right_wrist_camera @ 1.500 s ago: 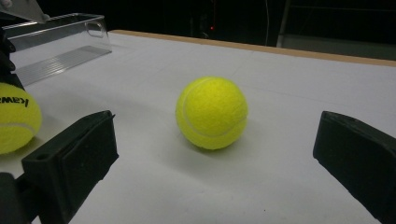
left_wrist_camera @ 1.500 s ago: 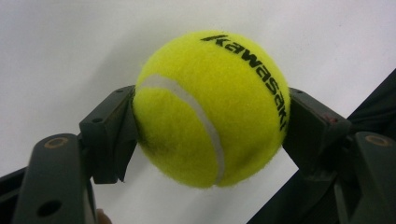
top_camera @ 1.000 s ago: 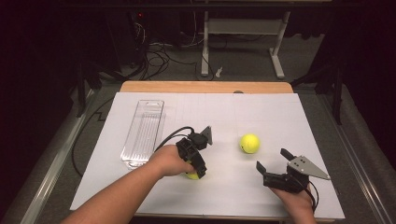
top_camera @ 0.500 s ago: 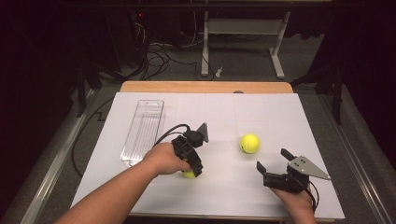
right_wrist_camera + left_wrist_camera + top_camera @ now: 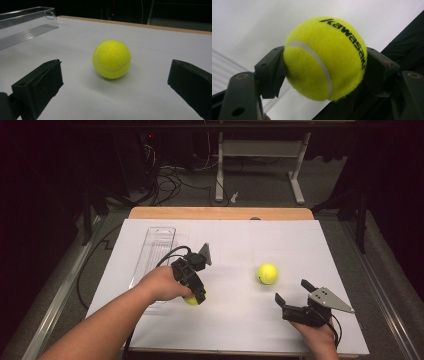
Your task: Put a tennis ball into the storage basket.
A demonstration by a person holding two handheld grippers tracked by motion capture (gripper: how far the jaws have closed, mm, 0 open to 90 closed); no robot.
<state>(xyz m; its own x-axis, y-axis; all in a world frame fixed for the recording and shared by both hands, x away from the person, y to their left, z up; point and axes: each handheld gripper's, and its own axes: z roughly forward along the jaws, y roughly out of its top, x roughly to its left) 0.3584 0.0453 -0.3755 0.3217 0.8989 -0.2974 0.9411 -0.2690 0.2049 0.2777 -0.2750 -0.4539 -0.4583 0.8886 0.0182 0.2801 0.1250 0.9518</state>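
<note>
1. Left gripper [image 5: 192, 287]: jaws pinching a Kawasaki-marked tennis ball [image 5: 324, 58] across its middle, evidently for carrying, low over the white tabletop [image 5: 240, 320].
2. Right gripper [image 5: 297, 302]: jaws spread wide, aimed at second ball [image 5: 112, 59] resting free mid-tabletop.
3. Clear tray [image 5: 152, 251]: far left, likely destination.

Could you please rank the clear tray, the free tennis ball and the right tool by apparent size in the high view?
1. clear tray
2. right tool
3. free tennis ball
The tool sits nearer the camera, which may flatter it.
</note>
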